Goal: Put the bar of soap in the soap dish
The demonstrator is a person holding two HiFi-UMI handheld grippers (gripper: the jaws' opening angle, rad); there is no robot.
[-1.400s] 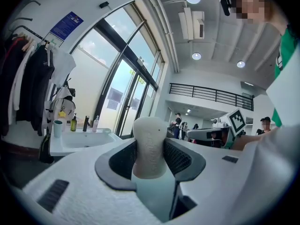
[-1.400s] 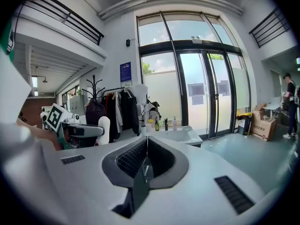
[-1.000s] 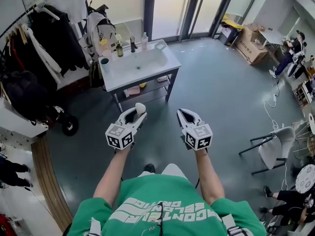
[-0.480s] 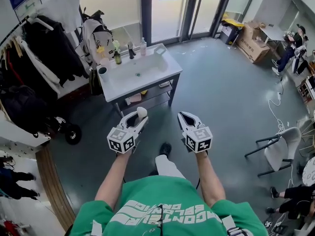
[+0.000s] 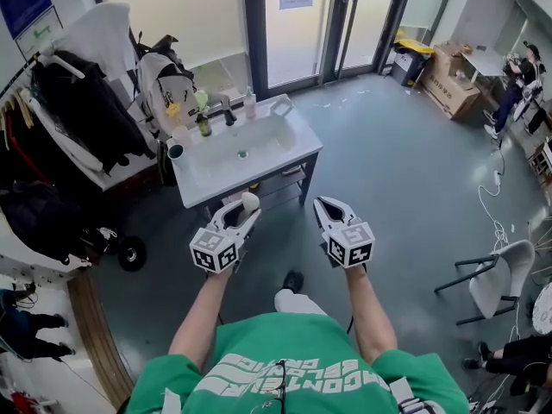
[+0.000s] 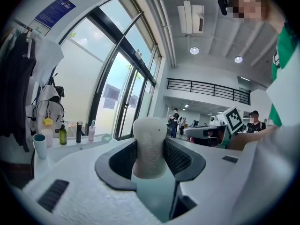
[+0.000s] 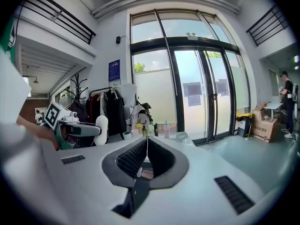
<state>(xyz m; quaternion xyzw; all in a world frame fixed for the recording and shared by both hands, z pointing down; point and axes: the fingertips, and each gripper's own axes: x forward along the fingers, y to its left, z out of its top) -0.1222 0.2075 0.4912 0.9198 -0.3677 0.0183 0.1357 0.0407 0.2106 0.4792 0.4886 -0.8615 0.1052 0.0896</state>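
Observation:
My left gripper (image 5: pixel 241 211) is shut on a white bar of soap (image 5: pixel 249 200), which stands upright between the pads and sticks out past the tips. In the left gripper view the soap (image 6: pixel 150 144) fills the jaw gap. My right gripper (image 5: pixel 325 203) is shut with nothing in it; in the right gripper view (image 7: pixel 146 146) its pads meet in a thin line. Both hover above the floor just in front of a white sink table (image 5: pixel 293 149). A pale soap dish (image 5: pixel 281 107) sits on the sink's far right corner, also small in the left gripper view (image 6: pixel 107 137).
Bottles (image 5: pixel 226 110) and a tap line the sink's back edge, with a cup (image 5: pixel 176 151) at its left end. A coat rack with dark clothes (image 5: pixel 73 102) and a backpack (image 5: pixel 159 76) stand to the left. Glass doors (image 5: pixel 319 15) are behind, a chair (image 5: pixel 504 270) to the right.
The view has moved forward: the sink table is now closer to both grippers. Both grippers keep their pose, the left still holding the soap.

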